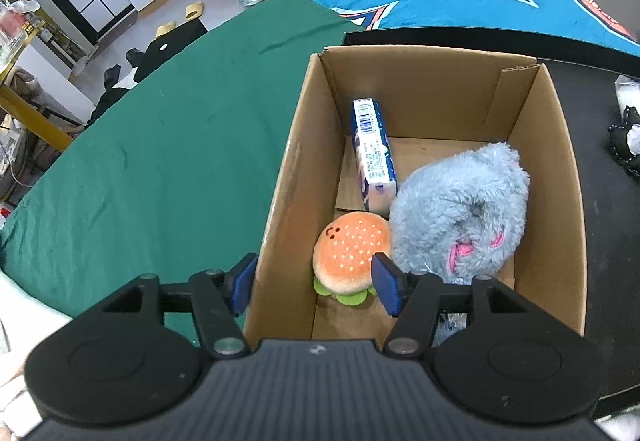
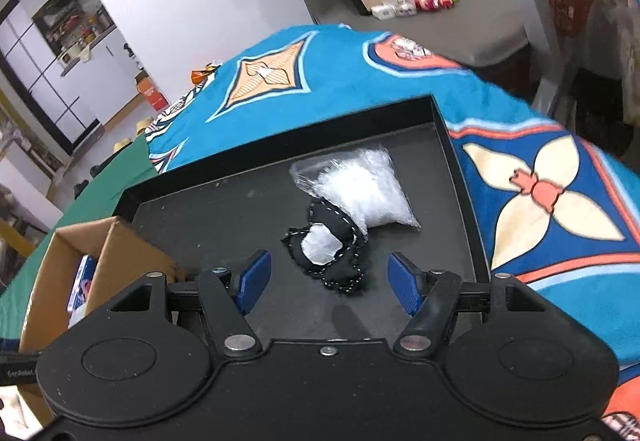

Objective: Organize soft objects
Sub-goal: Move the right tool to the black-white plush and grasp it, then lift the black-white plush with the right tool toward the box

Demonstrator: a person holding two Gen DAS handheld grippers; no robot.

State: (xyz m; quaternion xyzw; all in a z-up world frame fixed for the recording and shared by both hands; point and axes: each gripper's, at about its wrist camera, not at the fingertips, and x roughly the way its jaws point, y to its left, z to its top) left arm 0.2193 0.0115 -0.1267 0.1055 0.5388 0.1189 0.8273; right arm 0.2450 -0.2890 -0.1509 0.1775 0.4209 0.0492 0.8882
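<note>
Hovering over the cardboard box (image 1: pixel 400 89), my left gripper (image 1: pixel 316 283) stands open with nothing held, the plush burger (image 1: pixel 352 255) lying between its 2 blue pads on the box floor, the grey fluffy toy (image 1: pixel 460 209) just right of it and a blue carton (image 1: pixel 372 149) farther ahead. My right gripper (image 2: pixel 330 281) is open and empty above the black tray (image 2: pixel 224 217), with the black-and-white soft piece (image 2: pixel 328 253) just ahead between its fingers and a clear plastic bag (image 2: pixel 360 185) beyond that.

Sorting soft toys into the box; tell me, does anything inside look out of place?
Yes: a stiff blue-and-white carton leans on the cardboard box wall beside the burger plush and grey fluffy plush. It looks rigid, not soft.
</note>
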